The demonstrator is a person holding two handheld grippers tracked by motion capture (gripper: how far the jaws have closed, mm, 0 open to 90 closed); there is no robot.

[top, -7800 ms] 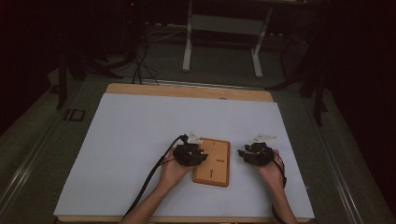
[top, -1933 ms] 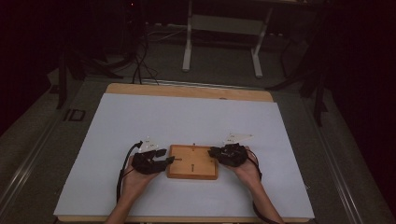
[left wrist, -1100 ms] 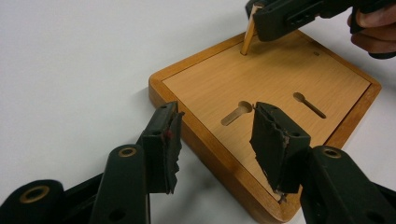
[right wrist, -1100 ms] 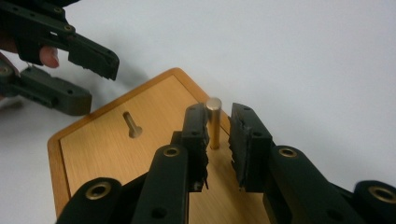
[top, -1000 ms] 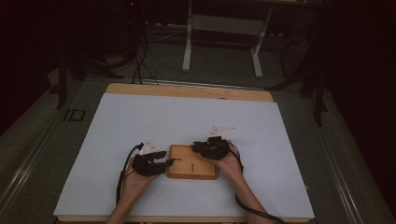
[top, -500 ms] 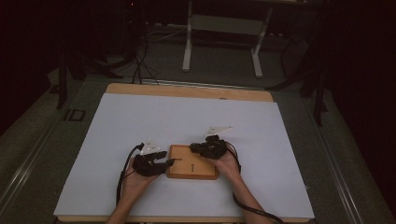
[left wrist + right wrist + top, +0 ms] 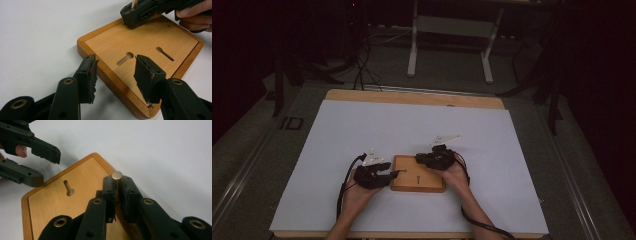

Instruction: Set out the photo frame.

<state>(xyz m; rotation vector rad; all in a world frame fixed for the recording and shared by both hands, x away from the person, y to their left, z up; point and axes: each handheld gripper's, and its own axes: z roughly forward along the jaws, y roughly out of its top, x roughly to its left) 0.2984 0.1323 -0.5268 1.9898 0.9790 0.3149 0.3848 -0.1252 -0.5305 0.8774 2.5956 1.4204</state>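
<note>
Board (image 7: 418,173) lies flat on the white counter (image 7: 362,125), near its 6 o'clock edge, w/ 2 keyhole slots (image 7: 126,58) in its top. Left hand-held gripper (image 7: 386,176) sits at the board's 9 o'clock edge; in the left gripper view the jaws straddle that edge, 1 pad (image 7: 146,75) over the top, the other beside the rim; contact can't be told. Right hand-held gripper (image 7: 117,191), at the board's 1 o'clock corner, is clenched on a brass-headed peg (image 7: 117,175), jaws just closing on it.
</note>
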